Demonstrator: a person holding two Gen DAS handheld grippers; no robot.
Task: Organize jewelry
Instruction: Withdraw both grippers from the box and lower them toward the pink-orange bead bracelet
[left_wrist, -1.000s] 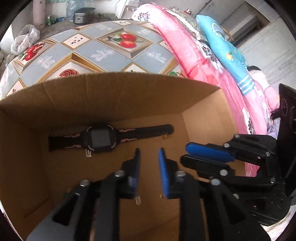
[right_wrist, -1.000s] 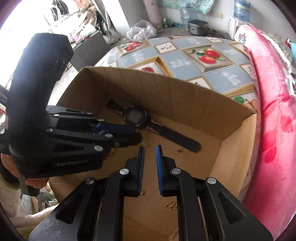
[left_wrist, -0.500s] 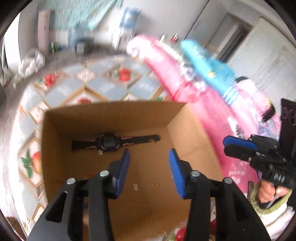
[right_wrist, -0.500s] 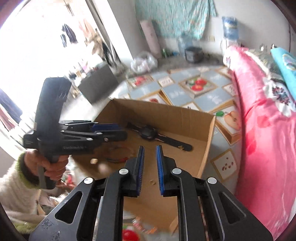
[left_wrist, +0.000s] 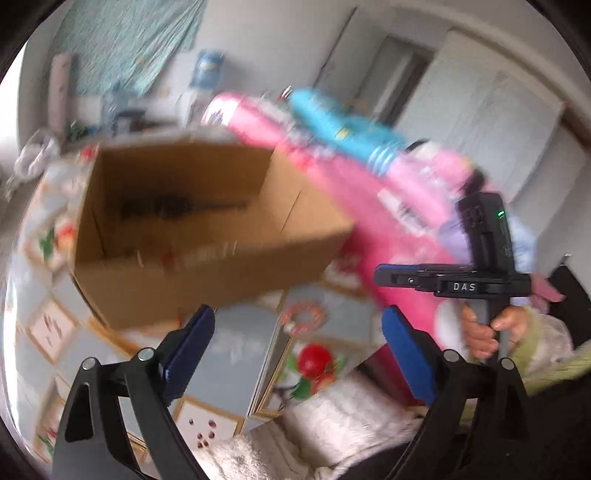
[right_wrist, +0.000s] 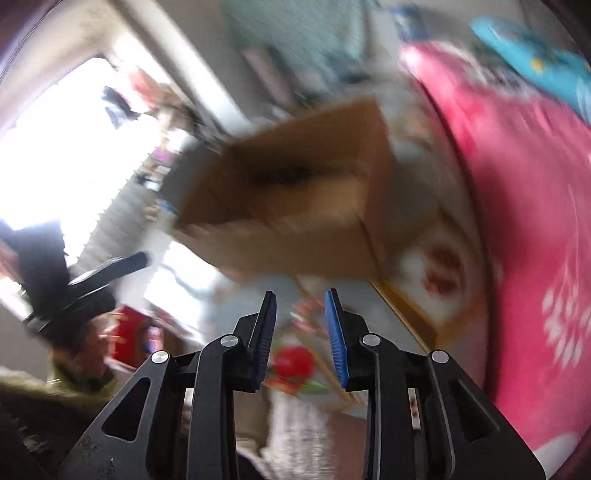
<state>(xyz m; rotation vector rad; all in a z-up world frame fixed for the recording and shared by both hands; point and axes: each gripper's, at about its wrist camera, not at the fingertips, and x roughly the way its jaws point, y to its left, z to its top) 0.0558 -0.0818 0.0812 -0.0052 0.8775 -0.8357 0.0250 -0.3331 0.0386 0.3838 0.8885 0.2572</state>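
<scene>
My left tongs (left_wrist: 297, 334) hung over the near part of the desk (left_wrist: 240, 343), which was covered in a blue-grey cloth printed with fruit panels. Their blue-padded jaws stood wide apart and were opening further, with nothing between them.

To the far left on the desk sat the open brown cardboard box (left_wrist: 192, 236). A dark, blurred streak lay along its floor near the far wall, a black wristwatch (left_wrist: 173, 206) as far as I could tell through the smear. Nearer to me, outside the box, a small pinkish beaded ring-shaped bracelet (left_wrist: 304, 315) lay on the cloth, just beyond the gap of my left tongs.

Right of that, my right tongs (right_wrist: 300, 328) pointed down at the same patch of desk. Their jaws were parted a little and opening, empty, with the blurred bracelet visible past them. In the left wrist view I could see my right hand (left_wrist: 487, 332) wrapped round the black handle.

Along the far right ran a bed piled with a pink flowered quilt (left_wrist: 388, 206) and a turquoise pillow (left_wrist: 343, 125).
</scene>
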